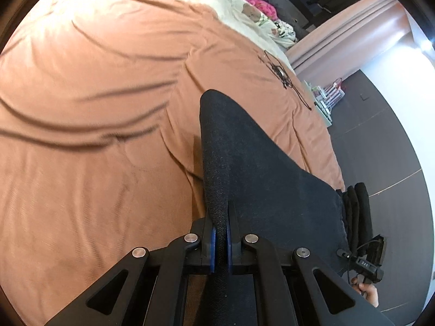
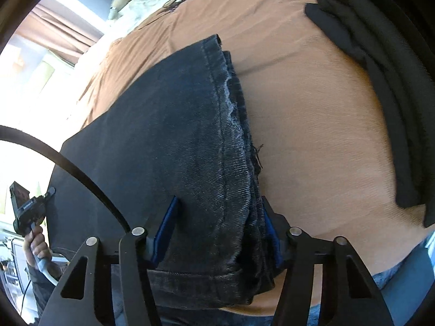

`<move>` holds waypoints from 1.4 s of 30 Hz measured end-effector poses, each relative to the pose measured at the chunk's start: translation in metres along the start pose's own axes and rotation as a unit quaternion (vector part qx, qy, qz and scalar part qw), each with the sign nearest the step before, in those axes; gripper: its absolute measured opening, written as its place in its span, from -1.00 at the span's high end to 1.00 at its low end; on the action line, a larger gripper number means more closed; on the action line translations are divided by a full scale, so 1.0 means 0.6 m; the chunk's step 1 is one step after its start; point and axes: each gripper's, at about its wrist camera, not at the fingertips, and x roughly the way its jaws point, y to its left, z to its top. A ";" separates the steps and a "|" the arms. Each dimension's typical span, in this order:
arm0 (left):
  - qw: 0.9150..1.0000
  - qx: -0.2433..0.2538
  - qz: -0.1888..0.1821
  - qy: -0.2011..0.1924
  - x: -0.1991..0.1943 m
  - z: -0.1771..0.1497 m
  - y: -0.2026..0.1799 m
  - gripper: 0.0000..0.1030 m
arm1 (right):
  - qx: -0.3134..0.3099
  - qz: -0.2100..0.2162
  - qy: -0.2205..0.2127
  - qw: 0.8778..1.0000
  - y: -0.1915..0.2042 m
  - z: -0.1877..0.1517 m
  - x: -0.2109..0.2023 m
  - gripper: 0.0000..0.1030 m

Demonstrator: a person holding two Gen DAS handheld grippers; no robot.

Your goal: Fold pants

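Dark denim pants [image 1: 258, 163] lie folded on an orange-brown bed sheet [image 1: 95, 108]. My left gripper [image 1: 220, 217] is shut on a raised fold of the fabric, which hangs lifted from the sheet and runs away toward the bed's edge. In the right wrist view the stacked, frayed hems of the pants [image 2: 206, 135] lie between the jaws of my right gripper [image 2: 218, 203]. The jaws stand apart on either side of the hems, and the left blue pad [image 2: 165, 231] shows its inner face bare. I count that gripper as open.
A pile of folded black garments [image 2: 380, 81] sits on the sheet right of the pants, also visible at the bed's edge [image 1: 356, 212]. A tangled black cord [image 1: 280, 73] lies farther up the bed. Pillows and soft toys [image 1: 255, 13] are at the head; dark floor [image 1: 380, 135] lies beyond.
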 end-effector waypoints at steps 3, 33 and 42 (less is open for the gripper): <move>1.000 -0.001 0.010 -0.013 -0.029 0.020 0.024 0.89 | -0.012 0.012 0.003 1.000 0.028 -0.002 0.014 -0.02; 0.992 -0.086 0.072 -0.057 -0.212 0.052 0.320 0.89 | -0.169 0.046 0.078 0.981 0.269 -0.001 0.158 0.04; 0.991 -0.105 0.080 -0.031 -0.204 -0.011 0.349 0.19 | -0.145 0.013 0.060 0.988 0.202 0.021 0.128 0.04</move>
